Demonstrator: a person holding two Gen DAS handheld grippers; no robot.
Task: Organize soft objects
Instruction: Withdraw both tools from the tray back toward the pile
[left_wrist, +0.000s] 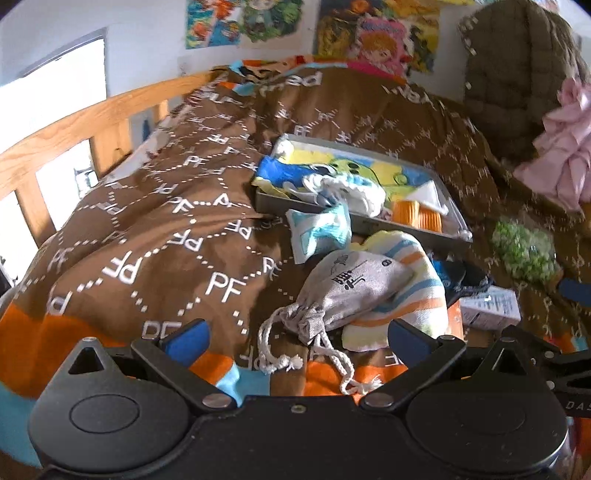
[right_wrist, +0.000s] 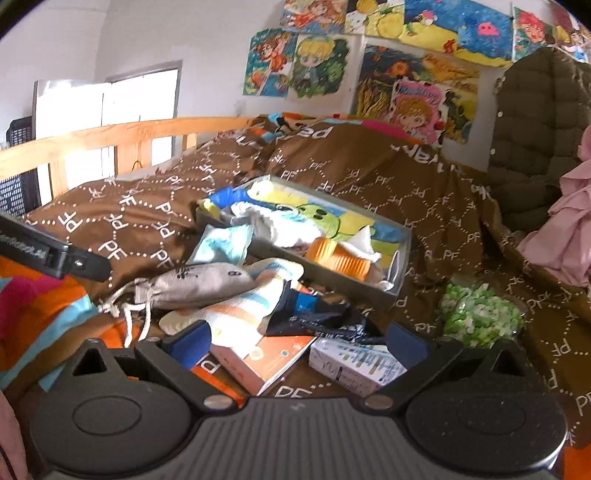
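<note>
Both grippers are spread wide and holding nothing, low centre of their own views. The left gripper sits right over the grey pouch with its drawstring trailing between the fingers, so I'd guess that's the next pick. Best bet: pinch the bunched neck, not the cord, since the cord would probably just slip or dangle. The pouch lies on the striped sock, so lift straight up or the sock may drag along.

The right gripper hovers over an orange booklet and a white carton. Those look stiff, so probably not its job; the dark cloth just above them seems the softer target.

The tray, mid-frame on the brown blanket, already holds a cartoon cloth, a white rag and an orange ribbed thing. A pale blue packet leans on its near wall, outside. The right end looks like the least crowded spot.
</note>
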